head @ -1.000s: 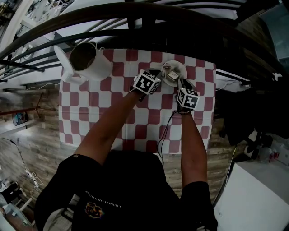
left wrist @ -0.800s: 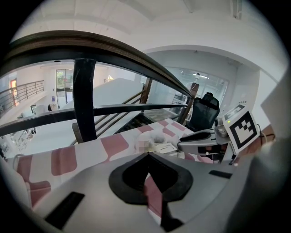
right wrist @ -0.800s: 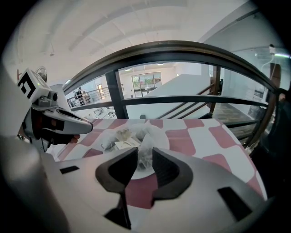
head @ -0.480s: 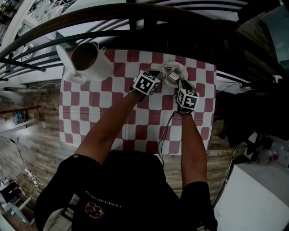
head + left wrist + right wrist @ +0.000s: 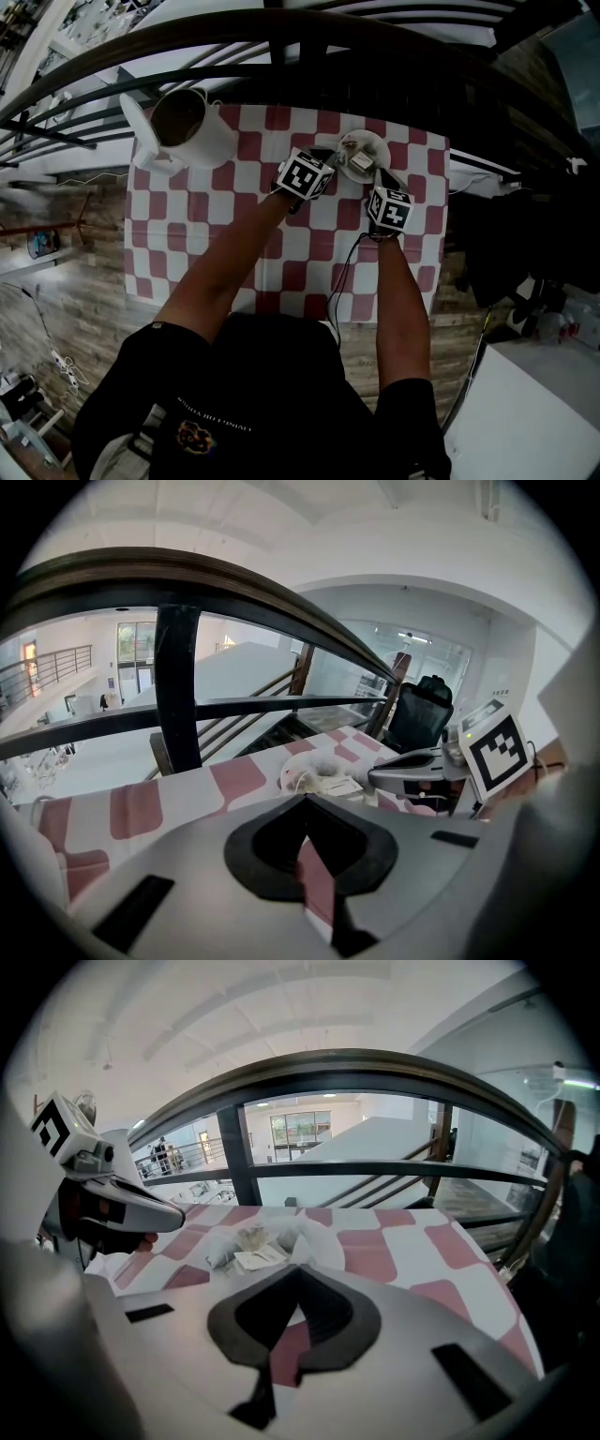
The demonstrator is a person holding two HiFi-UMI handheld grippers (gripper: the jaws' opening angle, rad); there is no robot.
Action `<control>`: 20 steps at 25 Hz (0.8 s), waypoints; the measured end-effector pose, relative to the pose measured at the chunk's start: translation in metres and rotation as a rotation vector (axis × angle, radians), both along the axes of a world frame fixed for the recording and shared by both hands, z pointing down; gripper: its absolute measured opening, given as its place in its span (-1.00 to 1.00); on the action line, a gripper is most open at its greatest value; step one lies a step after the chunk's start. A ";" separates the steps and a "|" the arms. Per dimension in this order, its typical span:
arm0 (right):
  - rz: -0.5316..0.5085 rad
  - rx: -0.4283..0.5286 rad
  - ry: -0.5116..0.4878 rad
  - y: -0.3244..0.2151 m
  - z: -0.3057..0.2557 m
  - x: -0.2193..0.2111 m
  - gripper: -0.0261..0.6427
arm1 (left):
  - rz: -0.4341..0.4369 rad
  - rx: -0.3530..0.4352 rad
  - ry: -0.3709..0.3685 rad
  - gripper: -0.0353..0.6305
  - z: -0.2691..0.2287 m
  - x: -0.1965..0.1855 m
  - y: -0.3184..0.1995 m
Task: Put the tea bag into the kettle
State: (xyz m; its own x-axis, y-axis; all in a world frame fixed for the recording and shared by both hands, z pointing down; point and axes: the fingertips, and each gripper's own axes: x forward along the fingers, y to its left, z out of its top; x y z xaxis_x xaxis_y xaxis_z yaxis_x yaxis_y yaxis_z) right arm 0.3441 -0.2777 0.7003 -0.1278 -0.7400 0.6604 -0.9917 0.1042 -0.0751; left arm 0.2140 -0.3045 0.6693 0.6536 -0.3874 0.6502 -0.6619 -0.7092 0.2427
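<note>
**Both grippers at the plate, tea bags still out of the kettle**

There is one kettle (image 5: 187, 127), one plate (image 5: 377, 145) and two grippers. The tea bags (image 5: 251, 1237) lie in a small loose heap on the plate, with a paper tag (image 5: 255, 1260) among them. How many bags there are cannot be told.

The kettle is white, its lid tipped up and its dark mouth open. It stands at the far left corner of the table, well apart from the plate, which sits at the far edge toward the right.

The left gripper (image 5: 305, 799) has its jaws together, tip to tip, just left of the plate, and only cloth shows through the opening behind the tips. The right gripper (image 5: 298, 1271) has just closed its jaws. They meet at the plate's near rim, just beside the tag, and whether they pinch a tag or a string cannot be made out.

The table wears a red and white checked cloth (image 5: 234, 244), bare between the plate and the kettle. A thin dark cable (image 5: 342, 272) runs over it toward the person's right arm.

A dark railing (image 5: 281, 37) curves along the table's far side, with white stairs beyond it. The floor (image 5: 84, 300) is wood plank, and a white cabinet (image 5: 525, 412) stands at the person's right.

The left gripper lies on the side of the plate that faces the kettle.
</note>
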 end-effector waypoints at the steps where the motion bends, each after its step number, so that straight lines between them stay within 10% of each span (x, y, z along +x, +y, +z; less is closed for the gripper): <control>1: 0.001 0.003 -0.002 0.000 -0.001 0.000 -0.87 | -0.002 0.001 0.000 -0.90 -0.001 -0.001 0.000; 20: -0.025 0.064 -0.012 0.024 -0.035 -0.010 -0.87 | -0.049 0.050 0.042 -0.90 -0.039 -0.027 0.011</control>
State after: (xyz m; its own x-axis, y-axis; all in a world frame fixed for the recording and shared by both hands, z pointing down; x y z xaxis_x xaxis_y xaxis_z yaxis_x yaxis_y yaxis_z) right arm 0.3340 -0.2541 0.6655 -0.1541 -0.7772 0.6101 -0.9879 0.1338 -0.0790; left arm 0.1870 -0.2933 0.6306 0.6592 -0.4510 0.6017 -0.6863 -0.6878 0.2364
